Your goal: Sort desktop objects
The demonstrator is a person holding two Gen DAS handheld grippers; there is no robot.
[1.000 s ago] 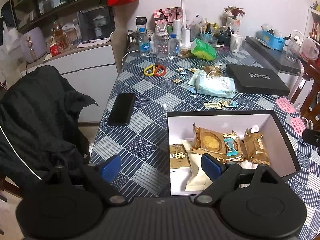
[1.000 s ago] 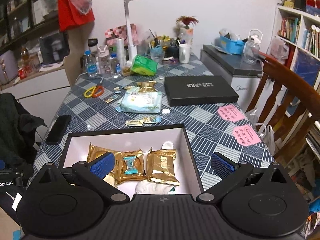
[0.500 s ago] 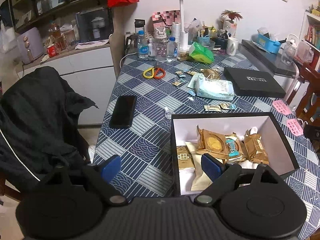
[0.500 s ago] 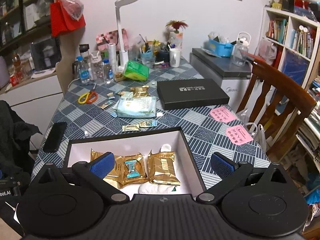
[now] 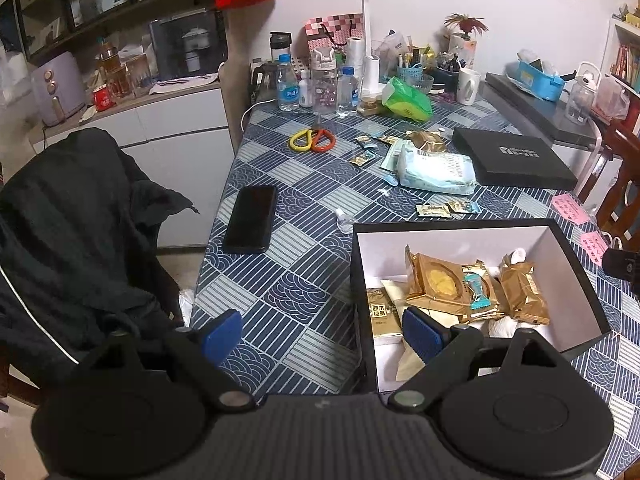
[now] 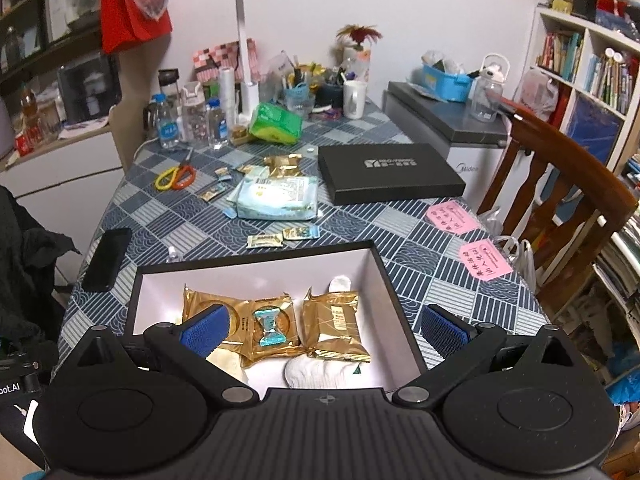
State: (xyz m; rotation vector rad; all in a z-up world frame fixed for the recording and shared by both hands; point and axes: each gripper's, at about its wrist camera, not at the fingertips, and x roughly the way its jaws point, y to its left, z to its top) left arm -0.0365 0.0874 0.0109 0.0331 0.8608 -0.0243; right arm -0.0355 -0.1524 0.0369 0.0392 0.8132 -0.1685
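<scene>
Both views shifted slightly; each hand-held gripper hangs released above the box holding three gold packets.

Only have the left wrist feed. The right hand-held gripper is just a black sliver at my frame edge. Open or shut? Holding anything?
Observer: Open. The right hand-held gripper has nothing between its blue pads.
Operator: Where is it relative to the box?
Observer: At the near side of the box. One pad shows over the gold packets, the other over the tablecloth outside the right wall.
Operator: Anything right of the table?
Observer: A wooden chair stands close to the edge by the pink notes, with a bookshelf behind it.
</scene>
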